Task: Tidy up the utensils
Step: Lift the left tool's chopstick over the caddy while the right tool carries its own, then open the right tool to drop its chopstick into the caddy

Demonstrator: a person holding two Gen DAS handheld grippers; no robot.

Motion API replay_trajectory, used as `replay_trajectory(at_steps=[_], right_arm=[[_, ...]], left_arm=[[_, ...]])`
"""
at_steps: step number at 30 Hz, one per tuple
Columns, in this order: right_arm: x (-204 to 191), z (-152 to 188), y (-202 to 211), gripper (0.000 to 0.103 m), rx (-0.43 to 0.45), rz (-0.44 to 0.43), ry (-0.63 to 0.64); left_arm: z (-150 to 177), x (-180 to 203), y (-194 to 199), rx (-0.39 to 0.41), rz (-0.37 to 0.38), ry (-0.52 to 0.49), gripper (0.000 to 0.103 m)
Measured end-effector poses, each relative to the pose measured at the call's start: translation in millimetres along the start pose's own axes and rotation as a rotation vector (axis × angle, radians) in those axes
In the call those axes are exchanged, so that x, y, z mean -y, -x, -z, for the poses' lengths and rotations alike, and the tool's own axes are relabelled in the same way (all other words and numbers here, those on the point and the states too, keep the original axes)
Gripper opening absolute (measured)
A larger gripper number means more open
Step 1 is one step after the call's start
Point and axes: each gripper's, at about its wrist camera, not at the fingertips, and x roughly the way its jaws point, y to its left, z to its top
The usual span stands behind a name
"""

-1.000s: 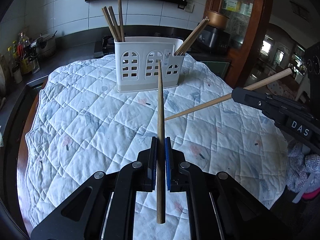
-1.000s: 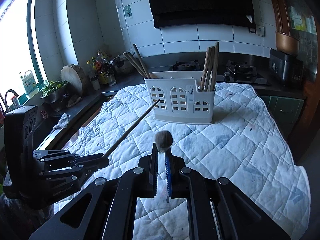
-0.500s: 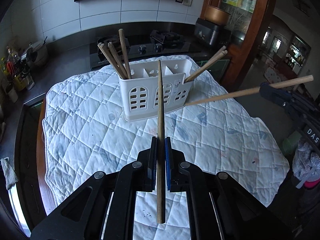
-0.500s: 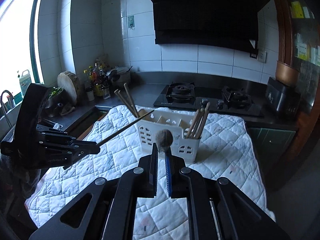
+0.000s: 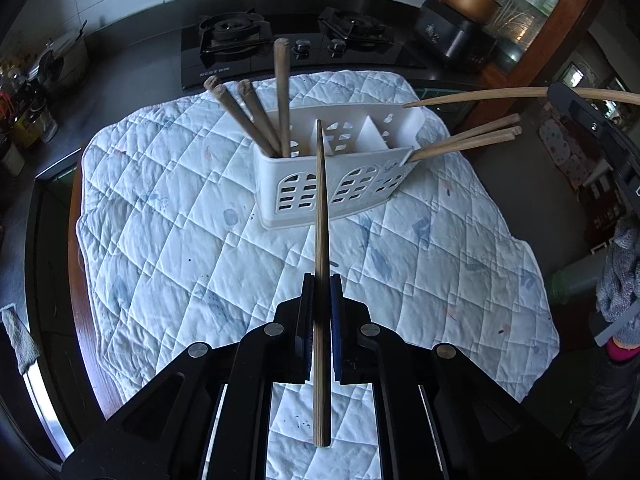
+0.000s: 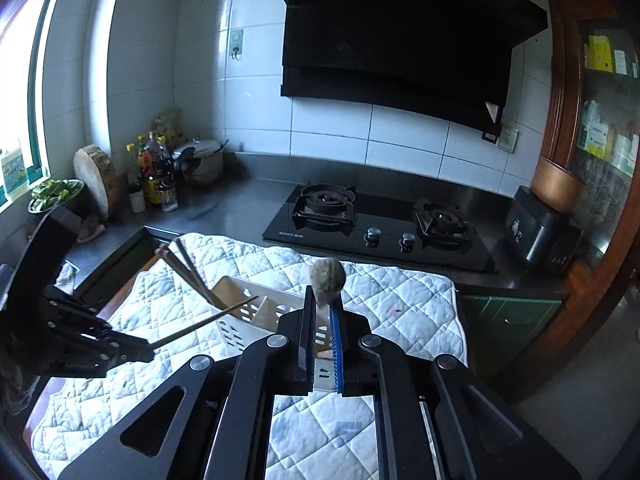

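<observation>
Wooden chopsticks (image 5: 256, 120) leaning in white slotted caddy (image 5: 340, 184)

Both grippers are rising above the white utensil caddy (image 5: 340, 172). The left gripper (image 5: 321, 280) is tilting downward, so its view is now looking into the caddy's compartments instead of at the front wall. The tip of its chopstick (image 5: 320, 240) is now lying over the caddy's rim. The right gripper (image 6: 322, 308) is advancing toward the caddy, which is now partly hidden behind its fingers.

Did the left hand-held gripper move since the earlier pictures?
Yes. The left hand-held gripper rose and tilted downward: the white caddy now shows its open top.
</observation>
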Motion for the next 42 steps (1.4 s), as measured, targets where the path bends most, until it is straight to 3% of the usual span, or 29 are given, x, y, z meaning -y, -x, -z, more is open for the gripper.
replay_trajectory(at_steps=[5, 12, 29, 38, 42], right_arm=[[1.0, -2.6, -24.3, 0.007, -0.051, 0.023, 0.012], [-1.5, -5.5, -35.7, 0.007, -0.068, 0.025, 0.026], [-9.5, -9.2, -27.1, 0.015, -0.021, -0.010, 0.033], [-25.3, -6.6, -30.6, 0.015, -0.020, -0.083, 0.044], [-28.3, -6.7, -35.0, 0.015, -0.025, -0.093, 0.034]], left_arm=[[-6.7, -2.2, -3.6, -0.046, 0.013, 0.014, 0.006], [-22.5, 6.3, 3.2, -0.047, 0.007, 0.002, 0.007], [-32.3, 4.8, -2.3, -0.136, -0.014, 0.039, 0.007], [-47.9, 14.2, 7.6, -0.102, 0.018, 0.042, 0.006], [-49.1, 14.9, 12.5, -0.089, -0.007, 0.037, 0.007]])
